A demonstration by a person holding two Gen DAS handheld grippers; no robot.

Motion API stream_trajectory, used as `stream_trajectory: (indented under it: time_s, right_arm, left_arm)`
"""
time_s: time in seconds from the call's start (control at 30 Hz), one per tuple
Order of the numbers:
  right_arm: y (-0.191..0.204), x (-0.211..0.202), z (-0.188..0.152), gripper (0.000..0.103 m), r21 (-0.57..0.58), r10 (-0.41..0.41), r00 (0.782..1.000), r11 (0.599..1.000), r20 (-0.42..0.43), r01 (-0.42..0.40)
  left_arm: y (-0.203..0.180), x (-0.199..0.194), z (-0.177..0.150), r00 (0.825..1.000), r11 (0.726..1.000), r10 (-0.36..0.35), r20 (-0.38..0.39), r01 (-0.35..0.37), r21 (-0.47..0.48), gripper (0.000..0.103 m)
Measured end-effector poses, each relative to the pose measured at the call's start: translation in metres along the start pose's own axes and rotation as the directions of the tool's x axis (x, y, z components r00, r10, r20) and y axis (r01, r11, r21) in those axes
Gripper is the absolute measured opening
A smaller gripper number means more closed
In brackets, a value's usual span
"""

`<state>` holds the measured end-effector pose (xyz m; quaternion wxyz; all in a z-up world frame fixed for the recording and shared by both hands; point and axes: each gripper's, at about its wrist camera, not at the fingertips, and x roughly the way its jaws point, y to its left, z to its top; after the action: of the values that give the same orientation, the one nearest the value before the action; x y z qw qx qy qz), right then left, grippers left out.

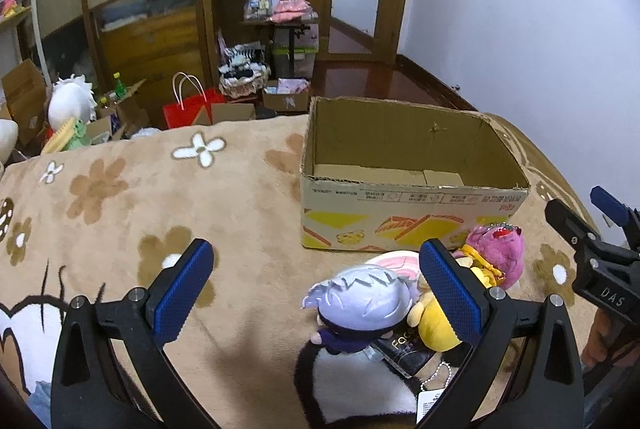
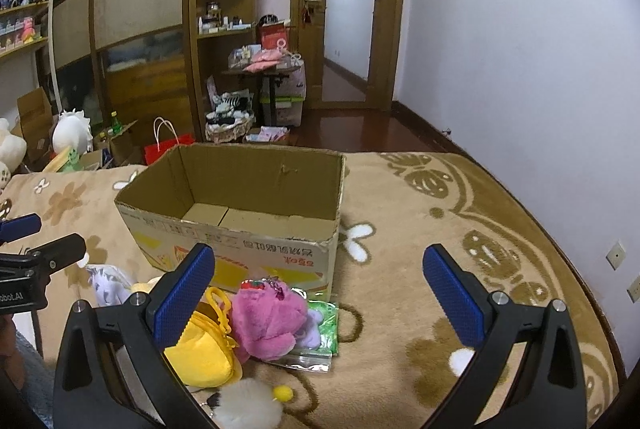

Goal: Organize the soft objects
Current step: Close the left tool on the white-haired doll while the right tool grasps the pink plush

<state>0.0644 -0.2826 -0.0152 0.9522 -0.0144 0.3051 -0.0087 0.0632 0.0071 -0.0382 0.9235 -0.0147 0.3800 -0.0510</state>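
An open, empty cardboard box (image 1: 408,225) (image 2: 240,241) stands on the flowered blanket. In front of it lies a pile of soft toys: a lavender-haired doll (image 1: 360,303), a yellow plush (image 1: 436,325) (image 2: 200,353), a pink plush (image 1: 500,253) (image 2: 268,317), a white fluffy toy (image 2: 246,405) and a green plastic packet (image 2: 324,325). My left gripper (image 1: 316,291) is open above the blanket, the doll between its fingers. My right gripper (image 2: 318,293) is open just above the pink plush and packet; it also shows in the left wrist view (image 1: 588,225).
The tan blanket (image 1: 160,213) (image 2: 440,229) covers the bed. Beyond the bed's far edge are a red paper bag (image 1: 188,109), boxes, a white plush (image 1: 72,101), shelves and a doorway. A white wall is on the right.
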Motion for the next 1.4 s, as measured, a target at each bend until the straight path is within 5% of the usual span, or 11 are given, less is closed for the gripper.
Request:
stream_trajectory:
  time_s: [0.9, 1.3, 1.4]
  right_arm:
    - [0.010, 0.057, -0.016, 0.103, 0.020, 0.078, 0.986, 0.997, -0.149, -0.076]
    - [0.012, 0.075, -0.027, 0.075, 0.059, 0.136, 0.961, 0.990, -0.241, -0.125]
    - [0.014, 0.080, -0.030, 0.061, 0.060, 0.140, 0.951, 0.990, -0.275, -0.128]
  left_arm:
    - [-0.021, 0.049, -0.012, 0.982, 0.999, -0.025, -0.188, 0.033, 0.040, 0.102]
    - [-0.021, 0.062, -0.017, 0.966, 0.998, -0.058, -0.253, 0.064, 0.018, 0.089]
    - [-0.021, 0.062, -0.018, 0.964, 0.997, -0.072, -0.255, 0.077, 0.010, 0.083]
